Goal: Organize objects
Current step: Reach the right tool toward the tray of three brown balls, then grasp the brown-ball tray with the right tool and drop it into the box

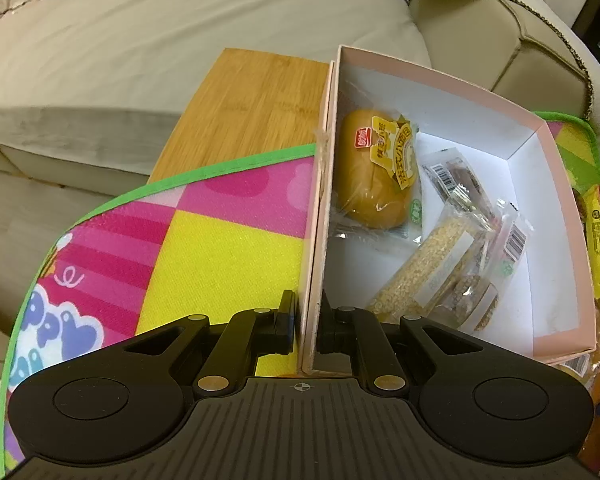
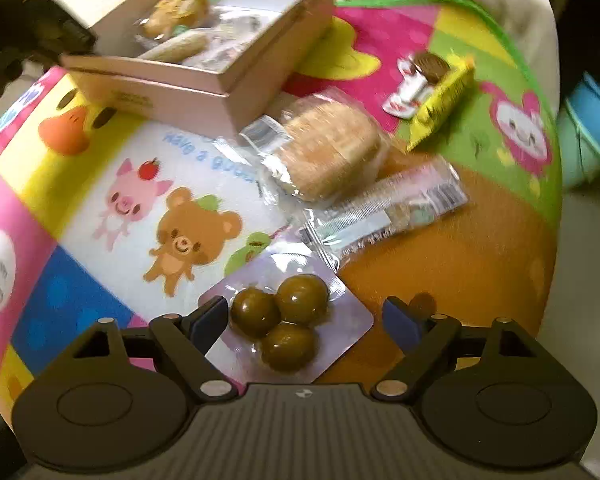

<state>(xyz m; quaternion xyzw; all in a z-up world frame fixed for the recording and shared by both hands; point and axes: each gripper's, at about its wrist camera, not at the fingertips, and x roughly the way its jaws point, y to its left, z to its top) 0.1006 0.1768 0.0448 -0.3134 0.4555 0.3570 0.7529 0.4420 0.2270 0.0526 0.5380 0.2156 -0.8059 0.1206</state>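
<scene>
A bright cartoon mat (image 2: 100, 208) covers the surface, with a grey sofa (image 1: 180, 40) at 12 o'clock. The left claw (image 1: 306, 320) pinches the pink box (image 1: 320, 208) wall. The right claw (image 2: 306, 320) stands apart around the green ball pack (image 2: 288, 320).

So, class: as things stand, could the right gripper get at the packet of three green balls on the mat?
Probably yes. The right gripper is open, a finger on each side of the packet of green balls, and nothing lies over it.
</scene>
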